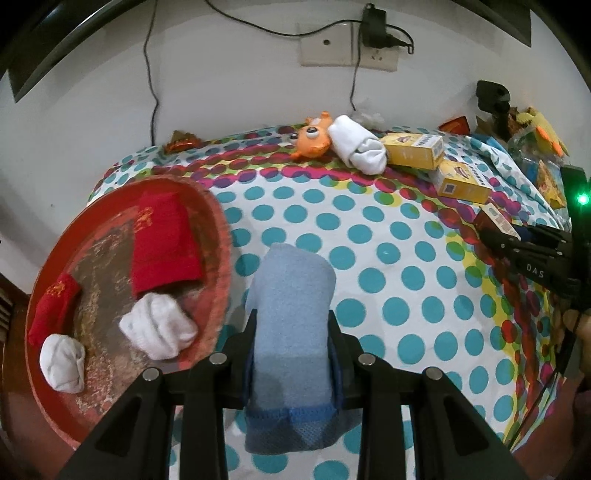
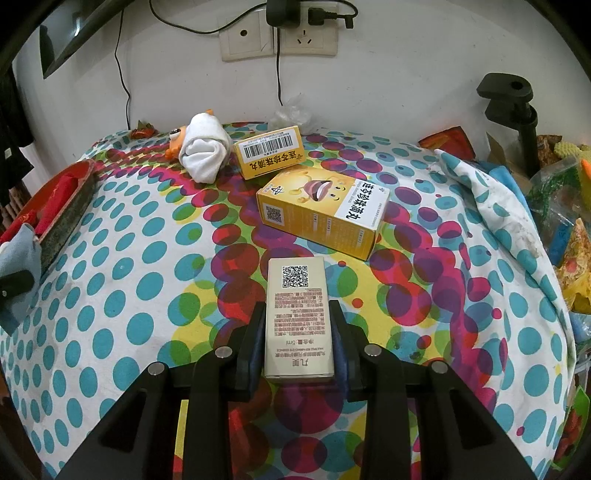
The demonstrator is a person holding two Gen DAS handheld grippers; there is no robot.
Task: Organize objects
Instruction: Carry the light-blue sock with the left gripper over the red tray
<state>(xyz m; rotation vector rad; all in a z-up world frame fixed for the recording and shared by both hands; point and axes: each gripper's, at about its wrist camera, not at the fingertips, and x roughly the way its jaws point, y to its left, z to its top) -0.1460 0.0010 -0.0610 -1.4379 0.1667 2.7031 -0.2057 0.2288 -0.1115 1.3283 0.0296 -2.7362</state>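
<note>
My left gripper [image 1: 291, 317] is shut on a rolled light blue sock [image 1: 291, 314] and holds it just right of a round red tray [image 1: 218, 236]. The tray holds two red socks [image 1: 166, 240] and two white sock balls [image 1: 159, 328]. My right gripper [image 2: 297, 310] is shut on a small beige box [image 2: 298, 317] with a QR code, above the dotted cloth. Two yellow boxes [image 2: 321, 212] lie beyond it. A white rolled sock [image 2: 205, 153] and an orange toy [image 1: 312, 136] lie at the back. The right gripper also shows in the left wrist view [image 1: 517, 243].
The table has a dotted cloth [image 2: 129, 280]. Wall sockets with a plugged charger [image 2: 284, 11] and hanging cables are behind. A black clamp stand [image 2: 513, 107] and a pile of snack packets [image 2: 569, 229] crowd the right edge.
</note>
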